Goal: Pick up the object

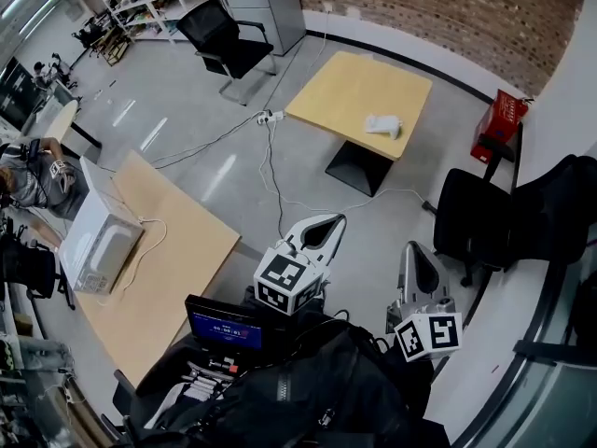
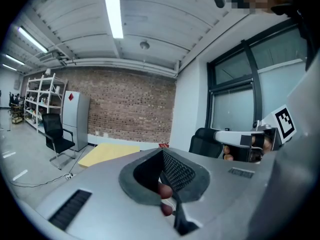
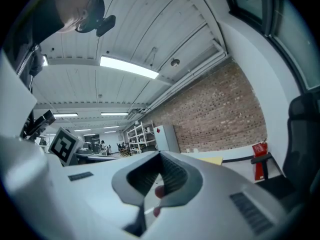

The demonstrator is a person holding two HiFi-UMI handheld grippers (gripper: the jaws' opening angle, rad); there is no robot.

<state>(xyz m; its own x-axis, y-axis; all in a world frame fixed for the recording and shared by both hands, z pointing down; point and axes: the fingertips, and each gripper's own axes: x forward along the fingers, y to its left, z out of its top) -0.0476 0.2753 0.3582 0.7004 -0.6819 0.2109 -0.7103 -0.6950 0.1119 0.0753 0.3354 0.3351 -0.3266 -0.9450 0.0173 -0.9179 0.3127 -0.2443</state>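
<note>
White object on far counter; left gripper and right gripper well short of counter, fingers together, empty; close distance first, then part fingers.

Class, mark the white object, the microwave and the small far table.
white object (image 1: 382, 125): head view, its middle.
microwave (image 1: 93, 230): head view, its top face.
far table (image 1: 343, 90): head view, bare tabletop.

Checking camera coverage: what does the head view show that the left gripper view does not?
Only the head view: the white object lying on the yellow table, and a microwave. Only the left gripper view: the ceiling light and the windows. Both: that table, the brick wall, the black chair and the right claw.
</note>
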